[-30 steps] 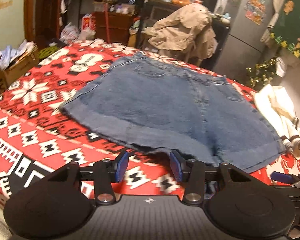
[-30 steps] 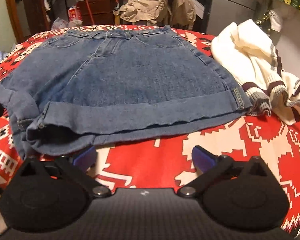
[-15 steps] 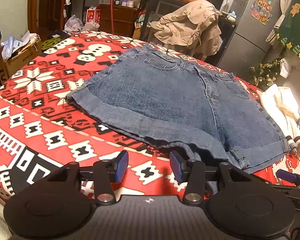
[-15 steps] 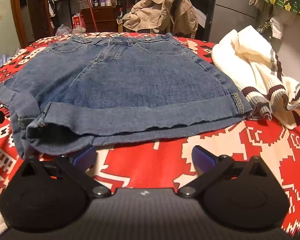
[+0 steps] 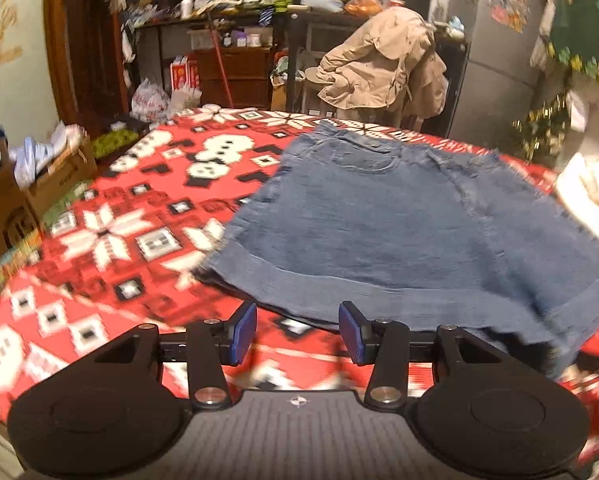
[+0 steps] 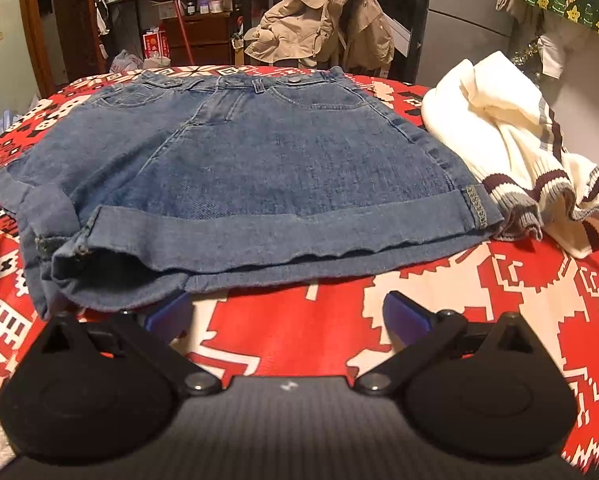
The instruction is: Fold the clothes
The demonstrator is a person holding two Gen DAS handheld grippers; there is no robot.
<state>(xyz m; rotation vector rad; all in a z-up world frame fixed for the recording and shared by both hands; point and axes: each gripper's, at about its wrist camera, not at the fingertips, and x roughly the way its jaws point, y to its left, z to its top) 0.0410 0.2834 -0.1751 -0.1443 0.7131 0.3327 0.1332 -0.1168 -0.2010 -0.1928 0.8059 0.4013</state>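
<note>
Denim, blue and cuffed at the leg hems: a pair of denim shorts (image 6: pixel 259 168) lies spread flat on the red, white and black patterned cloth (image 6: pixel 479 292) covering the table, waistband on the far side, hems toward me. My right gripper (image 6: pixel 287 312) sits at the near edge of the shorts with its blue-padded fingers (image 6: pixel 403 312) spread wide and nothing between them; the left-hand pad is tucked just under the drooping hem. My left gripper (image 5: pixel 297 334) is at the near hem of the shorts (image 5: pixel 399 236) as well, fingers (image 5: pixel 243 332) parted with a clear gap, holding nothing; this view is motion-blurred. Just beside the shorts, at their right-hand cuff, a cream knitted sweater with maroon and grey stripes (image 6: pixel 511 152) lies crumpled, its ribbed edge touching the cuff. Beyond the shorts' waistband, off the table, a tan jacket (image 6: pixel 323 20) hangs over furniture.
</note>
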